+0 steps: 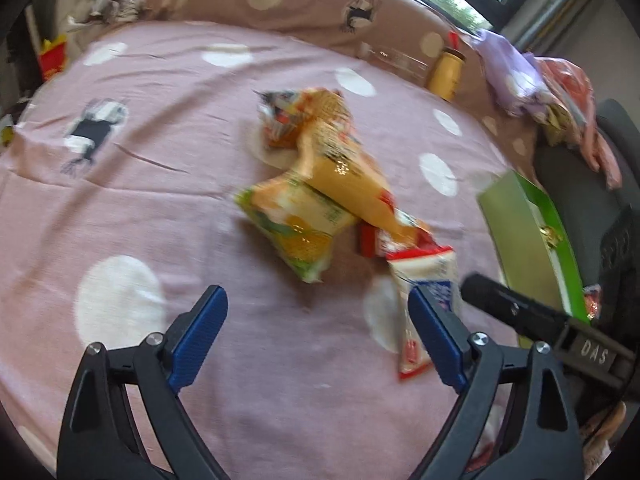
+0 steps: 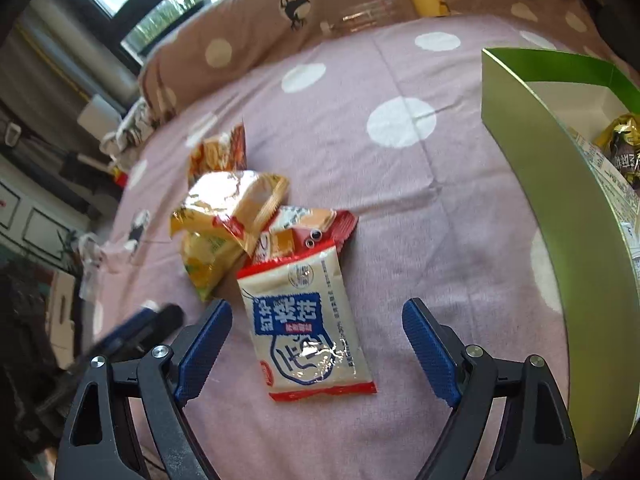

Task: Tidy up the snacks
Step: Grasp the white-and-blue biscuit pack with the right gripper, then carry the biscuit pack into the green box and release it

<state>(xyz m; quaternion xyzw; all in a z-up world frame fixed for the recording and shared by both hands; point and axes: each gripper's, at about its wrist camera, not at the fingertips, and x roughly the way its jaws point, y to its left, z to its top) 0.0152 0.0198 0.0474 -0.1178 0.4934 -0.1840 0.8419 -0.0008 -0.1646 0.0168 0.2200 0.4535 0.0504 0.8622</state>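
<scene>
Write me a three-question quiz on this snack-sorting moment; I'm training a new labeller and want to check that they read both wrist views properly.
1. True or false: the right gripper is clamped on the white packet with the blue label.
2. Which colour is the open box beside the snack pile? A) red B) green C) blue
3. Fill in: the yellow packet lies ___ the green-and-yellow packet.

Key: 1. False: its jaws stand open, with the packet lying on the spotted bedspread between them. 2. B. 3. On top of, overlapping one end.
</scene>
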